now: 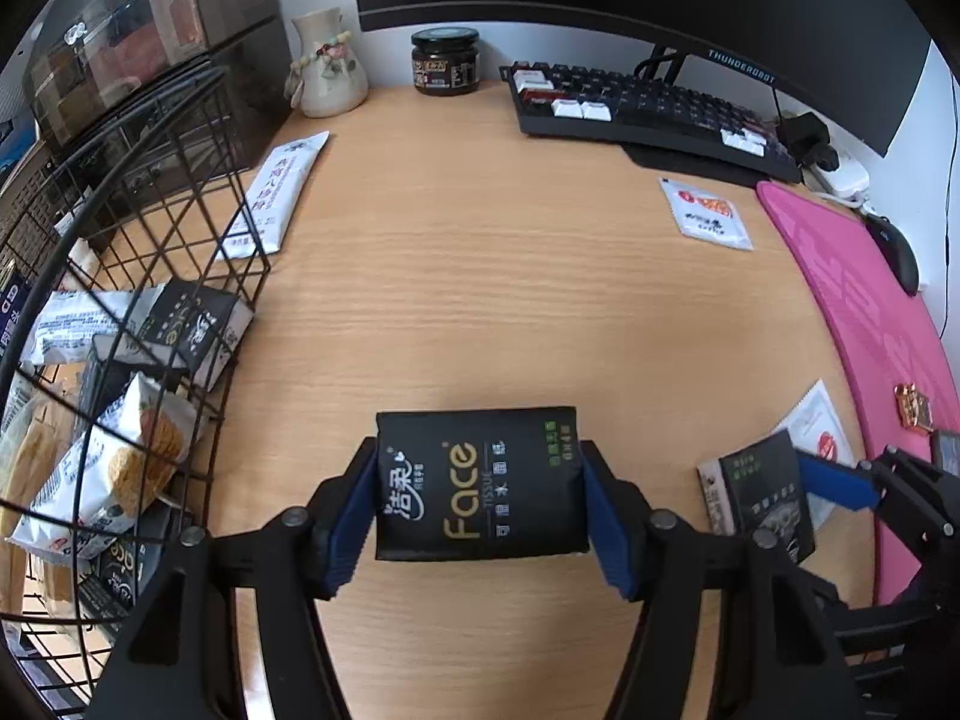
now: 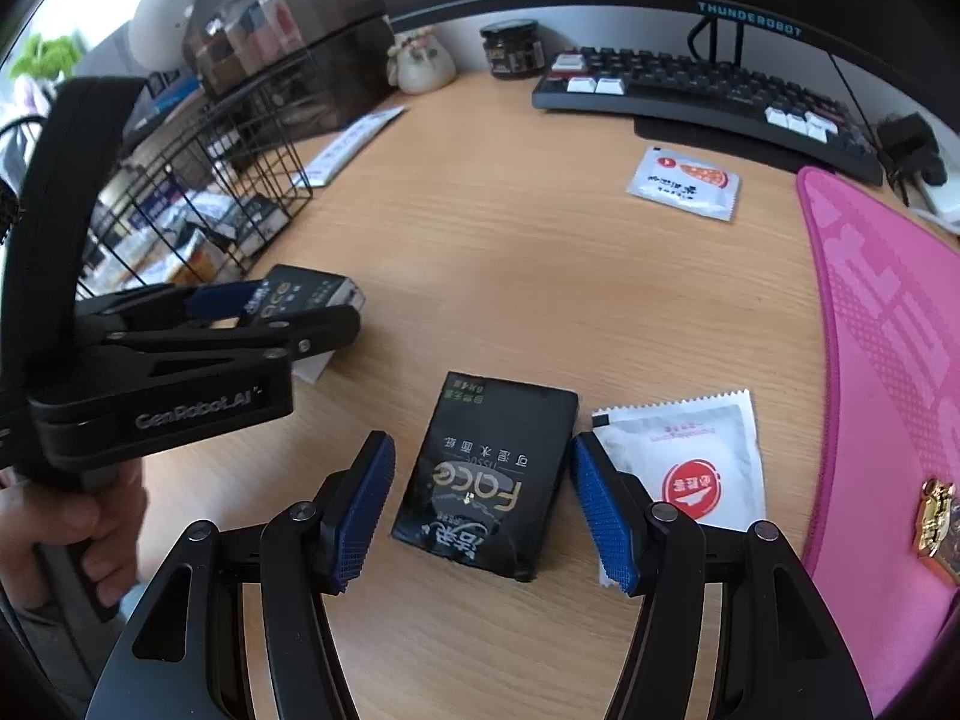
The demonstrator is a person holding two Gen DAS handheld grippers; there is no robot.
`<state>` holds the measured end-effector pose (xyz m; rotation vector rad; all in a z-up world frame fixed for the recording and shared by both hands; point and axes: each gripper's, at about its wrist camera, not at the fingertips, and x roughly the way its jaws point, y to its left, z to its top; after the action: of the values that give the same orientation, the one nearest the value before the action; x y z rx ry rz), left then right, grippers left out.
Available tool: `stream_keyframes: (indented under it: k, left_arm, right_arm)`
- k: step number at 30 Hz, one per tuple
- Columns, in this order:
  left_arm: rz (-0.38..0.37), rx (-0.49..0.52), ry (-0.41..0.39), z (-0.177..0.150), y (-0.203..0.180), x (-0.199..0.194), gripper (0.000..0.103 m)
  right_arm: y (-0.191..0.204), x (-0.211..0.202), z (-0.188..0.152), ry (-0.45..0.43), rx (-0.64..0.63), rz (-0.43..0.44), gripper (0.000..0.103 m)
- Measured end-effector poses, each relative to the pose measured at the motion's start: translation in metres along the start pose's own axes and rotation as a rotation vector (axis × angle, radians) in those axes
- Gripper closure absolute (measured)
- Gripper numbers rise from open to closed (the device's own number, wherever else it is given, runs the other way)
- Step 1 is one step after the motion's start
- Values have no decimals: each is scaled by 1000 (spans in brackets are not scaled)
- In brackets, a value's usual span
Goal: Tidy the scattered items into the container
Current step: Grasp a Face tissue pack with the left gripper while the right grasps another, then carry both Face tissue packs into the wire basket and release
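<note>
My left gripper (image 1: 479,501) is shut on a black Face tissue pack (image 1: 480,483) and holds it over the wooden desk, right of the black wire basket (image 1: 180,192); it also shows in the right wrist view (image 2: 300,300). My right gripper (image 2: 480,507) is open, its blue pads on either side of a second black Face tissue pack (image 2: 489,474) lying flat on the desk. A white sachet (image 2: 690,462) lies just right of that pack. Another white sachet (image 1: 705,213) lies near the keyboard. A long white packet (image 1: 273,195) lies beside the basket.
The basket holds several snack and tissue packs (image 1: 108,456). A keyboard (image 1: 642,108), monitor, dark jar (image 1: 445,60) and ceramic vase (image 1: 327,63) stand at the back. A pink mat (image 2: 888,360) covers the right side, with a gold trinket (image 2: 939,531) on it.
</note>
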<state>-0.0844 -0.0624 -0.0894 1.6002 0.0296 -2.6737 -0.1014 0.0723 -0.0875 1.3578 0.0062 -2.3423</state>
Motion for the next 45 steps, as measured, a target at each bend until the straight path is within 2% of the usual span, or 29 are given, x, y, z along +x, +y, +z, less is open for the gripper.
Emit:
stream_keyframes:
  k: [4, 5, 6, 10, 14, 20, 24, 27, 30, 34, 38, 41, 45]
  left_arm:
    - [2, -9, 10, -4, 6, 3, 35]
    - [2, -11, 11, -4, 7, 3, 35]
    - [5, -13, 8, -4, 7, 3, 35]
    - [-5, -4, -3, -4, 3, -2, 35]
    - [-15, 2, -23, 0, -2, -14, 35]
    - [-22, 13, -112, 15, -3, -60, 35]
    - [-5, 2, -191, 27, 9, -99, 35]
    - [29, -28, -238, 33, 31, -128, 35]
    - [77, -75, -261, 31, 64, -150, 35]
    - [155, -157, -262, 15, 119, -165, 34]
    - [203, -240, -224, -7, 173, -163, 35]
    - [215, -271, -199, -19, 195, -155, 34]
    - [211, -283, -190, -30, 206, -149, 34]
  right_arm:
    - [7, 3, 0, -13, -34, -53, 42]
    - [8, 4, 1, -15, -45, -71, 44]
    - [8, 5, 1, -16, -52, -81, 52]
    - [6, 1, 2, -15, -52, -85, 54]
    - [7, -14, 6, -52, -46, -88, 54]
    - [16, -51, 22, -127, -58, -95, 54]
    - [35, -79, 38, -193, -88, -93, 54]
    - [60, -92, 57, -234, -121, -50, 54]
    - [97, -93, 75, -245, -175, 43, 54]
    - [153, -75, 95, -230, -246, 147, 54]
    - [203, -52, 102, -195, -310, 214, 55]
    - [227, -34, 100, -171, -331, 229, 55]
    - [241, -22, 99, -160, -341, 219, 55]
